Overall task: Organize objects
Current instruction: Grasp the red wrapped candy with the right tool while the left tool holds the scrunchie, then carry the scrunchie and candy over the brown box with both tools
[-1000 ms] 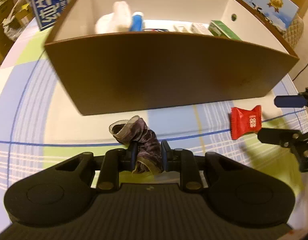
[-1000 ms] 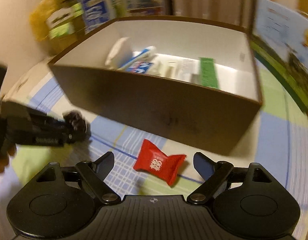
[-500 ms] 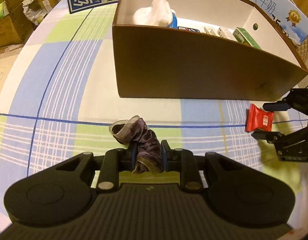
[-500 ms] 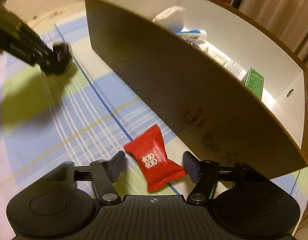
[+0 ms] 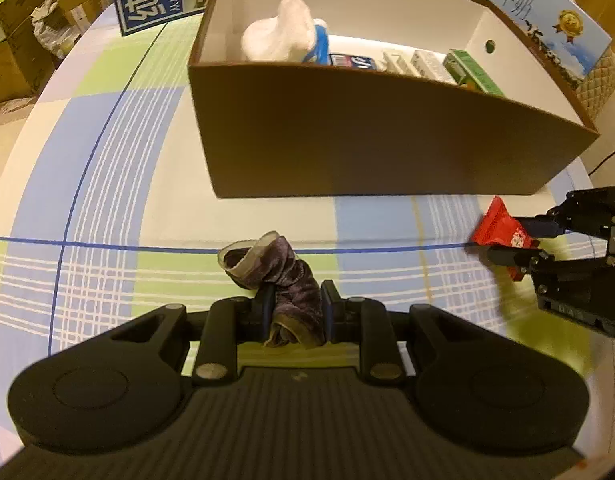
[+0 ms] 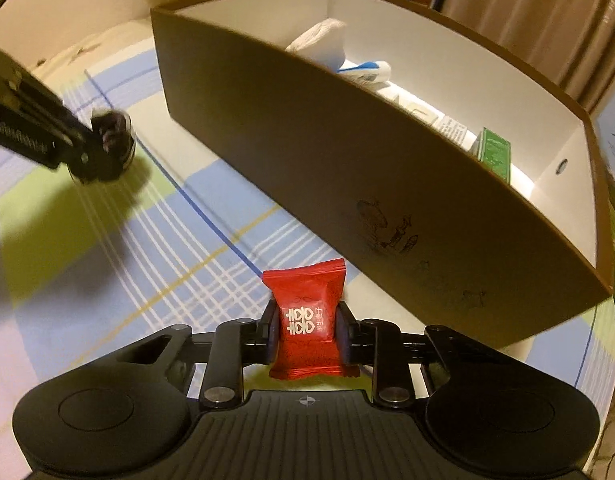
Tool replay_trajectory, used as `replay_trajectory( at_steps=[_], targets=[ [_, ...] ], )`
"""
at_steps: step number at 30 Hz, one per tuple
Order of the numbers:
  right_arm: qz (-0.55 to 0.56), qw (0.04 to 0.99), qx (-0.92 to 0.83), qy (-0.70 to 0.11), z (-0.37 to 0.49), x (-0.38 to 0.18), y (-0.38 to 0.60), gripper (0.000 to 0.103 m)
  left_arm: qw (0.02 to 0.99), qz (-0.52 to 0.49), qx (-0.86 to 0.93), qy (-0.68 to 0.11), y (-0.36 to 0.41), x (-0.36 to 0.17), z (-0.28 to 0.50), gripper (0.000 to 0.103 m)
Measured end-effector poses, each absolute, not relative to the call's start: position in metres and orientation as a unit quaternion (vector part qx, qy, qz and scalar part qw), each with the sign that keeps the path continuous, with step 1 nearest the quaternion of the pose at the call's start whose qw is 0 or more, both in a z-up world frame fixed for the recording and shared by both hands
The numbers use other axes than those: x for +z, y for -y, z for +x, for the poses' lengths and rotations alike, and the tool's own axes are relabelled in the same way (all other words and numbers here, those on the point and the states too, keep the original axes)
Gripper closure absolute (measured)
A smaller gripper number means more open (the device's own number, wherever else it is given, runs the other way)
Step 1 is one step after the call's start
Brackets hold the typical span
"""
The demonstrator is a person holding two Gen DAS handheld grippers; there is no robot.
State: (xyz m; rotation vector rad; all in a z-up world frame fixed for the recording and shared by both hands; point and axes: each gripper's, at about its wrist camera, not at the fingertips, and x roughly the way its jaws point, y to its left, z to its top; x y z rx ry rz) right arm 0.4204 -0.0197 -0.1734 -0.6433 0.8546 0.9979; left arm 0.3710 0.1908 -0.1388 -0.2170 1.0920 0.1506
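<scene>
**Two grippers loaded, box wall ahead**

Both tools carry something over the checked tablecloth (image 5: pixel 107 168), and neither item is in the brown box (image 5: pixel 379 136) yet.

On the left, the left gripper (image 5: pixel 296 308) has its fingers drawn in tight against a crumpled purple sock (image 5: pixel 279 276). The cuff end sticks forward past the fingertips and droops toward the cloth. Whether it touches the cloth I cannot tell. Ahead, the box stands toward the far edge of the table, with a white sock (image 5: pixel 279 36), a blue-and-white tube and small cartons already lying inside.

On the right, the right gripper (image 6: pixel 307 330) is pinched onto a red candy packet (image 6: pixel 307 320) across its middle, with the crimped ends free above and below. It sits just in front of the box's near wall.

My read on the risks: the near wall is tall, so a low carry could catch the sock's dangling cuff on the rim and drag it out of the grip. The packet's foil looks slick, and a bump against the wall could twist it loose. Both tools heading for one opening could also clash.
</scene>
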Motion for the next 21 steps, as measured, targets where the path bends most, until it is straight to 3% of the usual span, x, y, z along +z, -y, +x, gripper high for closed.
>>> replay_trajectory(
  at_steps=[12,21],
  targets=[
    [-0.206,0.763,0.492,-0.365,0.407,-0.094,0.015,0.078,0.877,-0.072,0.032,-0.474,-0.177,-0.072,0.387,0.083],
    [-0.131,0.798,0.486,-0.332,0.446,-0.035,0.006,0.078,0.902,-0.048,0.013,-0.429,-0.175,-0.032,0.446,0.083]
  ],
)
